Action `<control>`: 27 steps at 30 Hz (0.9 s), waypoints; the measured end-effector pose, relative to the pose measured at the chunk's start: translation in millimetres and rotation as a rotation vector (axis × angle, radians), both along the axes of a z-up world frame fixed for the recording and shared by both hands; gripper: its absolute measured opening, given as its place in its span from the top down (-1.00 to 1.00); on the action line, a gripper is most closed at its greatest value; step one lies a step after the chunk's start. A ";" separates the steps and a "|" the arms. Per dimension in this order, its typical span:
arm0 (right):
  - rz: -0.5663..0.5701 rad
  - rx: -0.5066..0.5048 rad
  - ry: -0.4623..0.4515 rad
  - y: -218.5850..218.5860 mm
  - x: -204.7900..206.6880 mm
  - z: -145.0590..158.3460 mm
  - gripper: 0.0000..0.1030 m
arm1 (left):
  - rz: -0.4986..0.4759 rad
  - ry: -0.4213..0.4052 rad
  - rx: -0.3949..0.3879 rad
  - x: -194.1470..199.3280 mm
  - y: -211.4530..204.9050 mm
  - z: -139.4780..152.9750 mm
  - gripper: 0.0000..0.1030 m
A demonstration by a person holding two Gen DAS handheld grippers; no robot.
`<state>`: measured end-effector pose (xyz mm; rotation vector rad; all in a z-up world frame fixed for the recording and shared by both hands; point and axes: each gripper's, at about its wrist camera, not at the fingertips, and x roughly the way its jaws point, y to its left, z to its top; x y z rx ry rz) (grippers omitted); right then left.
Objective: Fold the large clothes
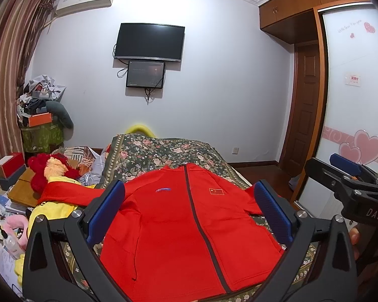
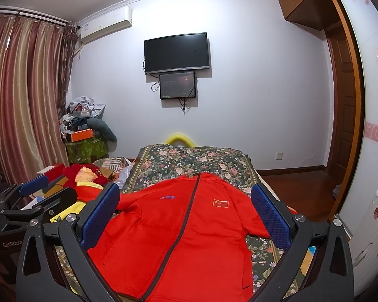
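A red zip-up jacket point(image 1: 179, 224) lies flat and face up on the floral bedspread point(image 1: 158, 151), collar away from me, grey zipper down its middle, one sleeve stretched out to the left. My left gripper point(image 1: 189, 198) hovers above its lower half, open, nothing between the blue pads. The right gripper point(image 1: 347, 173) shows at that view's right edge. In the right wrist view the same jacket point(image 2: 189, 231) fills the foreground and my right gripper point(image 2: 186, 201) is open over it, touching nothing. The left gripper point(image 2: 37, 188) is at the left edge there.
Clutter lines the bed's left side: a red plush toy point(image 1: 45, 171), yellow cloth point(image 1: 53, 209), boxes and papers. A wall-mounted TV point(image 1: 148, 42) hangs ahead, with curtains point(image 2: 20, 95) at the left. A wardrobe point(image 1: 355, 95) and a door stand to the right of the bed.
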<state>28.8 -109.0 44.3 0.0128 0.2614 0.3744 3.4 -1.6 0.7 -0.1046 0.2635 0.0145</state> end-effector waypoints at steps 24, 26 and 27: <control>0.005 -0.014 0.014 7.2 13.1 -1.7 -1.00 | -0.001 0.007 0.009 9.9 4.8 -4.8 -1.00; 0.006 -0.019 0.017 8.0 19.3 -3.6 -1.00 | 0.001 0.015 0.007 17.0 8.6 -6.6 -1.00; 0.005 -0.022 0.019 9.3 24.7 -4.6 -1.00 | 0.000 0.020 0.004 22.0 11.2 -7.4 -1.00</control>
